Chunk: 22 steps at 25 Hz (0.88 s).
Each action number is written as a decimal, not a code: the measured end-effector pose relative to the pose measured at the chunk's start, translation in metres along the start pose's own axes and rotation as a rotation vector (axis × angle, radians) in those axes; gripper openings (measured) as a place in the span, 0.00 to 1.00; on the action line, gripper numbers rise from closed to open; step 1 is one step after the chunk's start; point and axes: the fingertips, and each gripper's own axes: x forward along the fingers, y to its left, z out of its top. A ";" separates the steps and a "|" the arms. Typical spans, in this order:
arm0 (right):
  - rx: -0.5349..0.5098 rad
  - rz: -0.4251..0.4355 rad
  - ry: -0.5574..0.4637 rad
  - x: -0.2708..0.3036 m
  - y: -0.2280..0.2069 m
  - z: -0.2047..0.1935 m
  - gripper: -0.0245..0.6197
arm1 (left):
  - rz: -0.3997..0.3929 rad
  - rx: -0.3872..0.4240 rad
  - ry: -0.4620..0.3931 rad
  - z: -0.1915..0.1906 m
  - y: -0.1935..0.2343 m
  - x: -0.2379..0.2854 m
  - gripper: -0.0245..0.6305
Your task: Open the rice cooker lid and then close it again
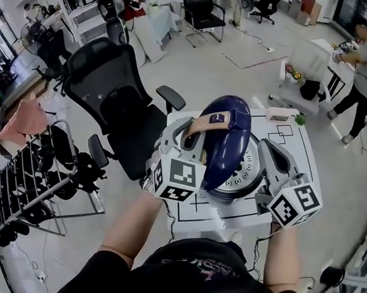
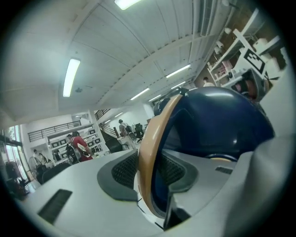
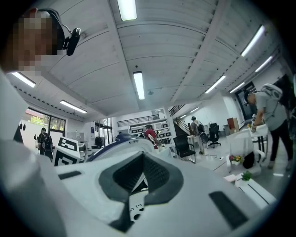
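Item: rice cooker point(image 1: 252, 174), sitting on a small white tabletop point(image 1: 300, 145) directly in front of the person. Its navy lid point(image 1: 230, 137) is standing raised, close to upright, and is exposing the inner plate. The left gripper point(image 1: 185, 135) is clenching the tan handle point(image 1: 209, 120) on the lid's crown. Its own view is showing that handle point(image 2: 149, 152) running between both pads, with the lid's dome point(image 2: 217, 122) bulging to the right. The right gripper point(image 1: 273, 151) is lying beside the cooker's right rim with its jaws drawn together on nothing; contact with the body cannot be told. Step judged in hand: the opening is finishing and the lowering is coming next. The left wrist should be following the hinge's arc, not pushing straight down, so the handle is not twisting out of the pads. The right gripper should be staying off the rim where the lid is going to land. The cooker is filling much of the tabletop, leaving its edges near. A black office chair point(image 1: 121, 100) is crowding the left side, while open floor is lying beyond.
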 end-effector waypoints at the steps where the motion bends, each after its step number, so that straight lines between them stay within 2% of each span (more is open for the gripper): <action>1: -0.002 -0.003 -0.005 -0.003 -0.002 0.003 0.04 | -0.001 0.015 0.004 0.002 -0.004 0.002 0.23; 9: -0.041 0.033 -0.010 -0.013 -0.018 0.021 0.04 | -0.010 0.163 0.047 0.012 -0.042 0.016 0.24; 13: -0.123 0.092 0.025 -0.005 -0.021 0.024 0.04 | -0.006 0.219 0.078 0.011 -0.057 0.023 0.25; 17: -0.232 0.175 0.105 0.006 -0.018 0.020 0.04 | 0.004 0.256 0.113 0.014 -0.065 0.028 0.25; 22: -0.262 0.244 0.148 0.016 -0.020 0.012 0.04 | 0.007 0.305 0.145 0.012 -0.076 0.032 0.25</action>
